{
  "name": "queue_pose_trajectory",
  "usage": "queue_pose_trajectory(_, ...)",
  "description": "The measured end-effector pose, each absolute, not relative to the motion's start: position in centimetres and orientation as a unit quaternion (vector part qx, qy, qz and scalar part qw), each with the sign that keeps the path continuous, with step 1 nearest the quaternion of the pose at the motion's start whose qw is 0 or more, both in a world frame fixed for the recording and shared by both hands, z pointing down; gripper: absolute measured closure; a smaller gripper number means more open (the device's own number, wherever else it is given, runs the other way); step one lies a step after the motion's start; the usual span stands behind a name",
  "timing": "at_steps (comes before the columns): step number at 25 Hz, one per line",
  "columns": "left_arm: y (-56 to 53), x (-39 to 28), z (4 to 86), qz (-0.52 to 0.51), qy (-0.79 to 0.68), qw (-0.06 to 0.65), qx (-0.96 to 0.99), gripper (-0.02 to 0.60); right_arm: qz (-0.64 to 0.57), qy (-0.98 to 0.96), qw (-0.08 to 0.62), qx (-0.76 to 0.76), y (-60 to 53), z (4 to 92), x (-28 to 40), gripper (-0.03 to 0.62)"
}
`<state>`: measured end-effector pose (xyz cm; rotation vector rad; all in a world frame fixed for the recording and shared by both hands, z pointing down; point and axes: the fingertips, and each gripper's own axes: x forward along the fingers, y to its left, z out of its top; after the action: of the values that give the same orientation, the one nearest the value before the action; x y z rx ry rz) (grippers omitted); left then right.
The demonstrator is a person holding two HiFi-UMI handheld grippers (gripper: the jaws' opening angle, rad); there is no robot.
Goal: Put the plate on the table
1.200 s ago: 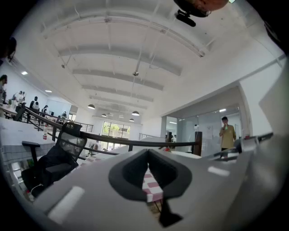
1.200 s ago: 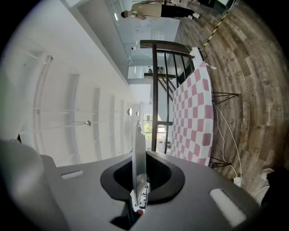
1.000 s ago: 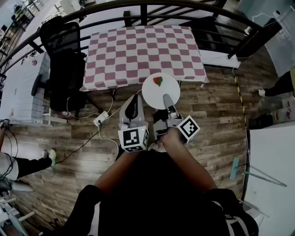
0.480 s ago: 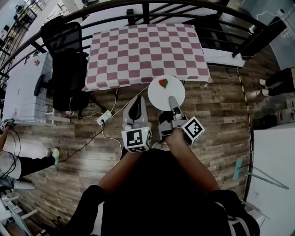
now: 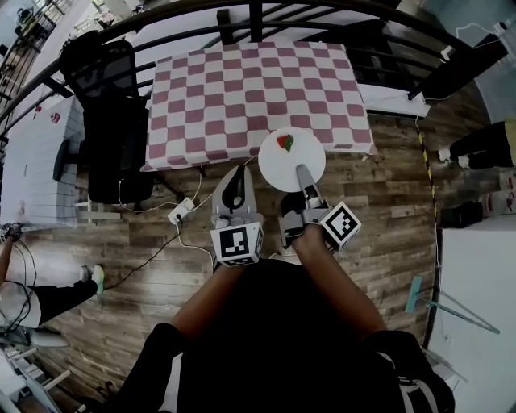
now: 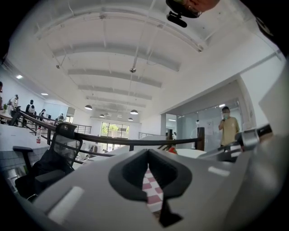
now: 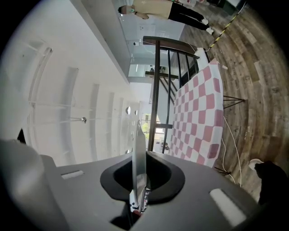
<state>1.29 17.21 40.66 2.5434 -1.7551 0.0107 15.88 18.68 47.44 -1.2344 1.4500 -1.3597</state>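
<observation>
Right tool (image 5: 304, 177) is clamped on the near rim of the white plate (image 5: 286, 161). In the right gripper view the plate (image 7: 138, 153) runs edge-on straight between the jaws, pinched at its lower end.

The plate sticks out ahead of that tool, lying flat in the head view. A small red-and-green item (image 5: 285, 143) sits on its far half (food or print, can't tell).

The plate's far rim overlaps the near edge of the checked-cloth surface (image 5: 242, 89). Can't tell whether it touches the surface.

Left tool (image 5: 234, 184) has its jaws drawn together to a thin slit with nothing in them (only checked cloth shows through the slit). It sits just left of the right tool, pointing the same way, with its tip near the surface's front edge.

A black office chair (image 5: 113, 105) is ahead-left of the left tool, beside the surface's left side. A white power strip (image 5: 179, 213) with cables lies on the plank floor (image 5: 387, 202), left of the left tool. A dark railing (image 5: 242, 12) runs beyond the surface.
</observation>
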Motion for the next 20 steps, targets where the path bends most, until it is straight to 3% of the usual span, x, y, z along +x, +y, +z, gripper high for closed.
queue_pose_trajectory(20,-3.3,-5.3,40.0,-0.015,-0.513,0.031,0.858,0.572,-0.512,0.567,0.404,-0.503,-1.6,46.7,10.0,0.582)
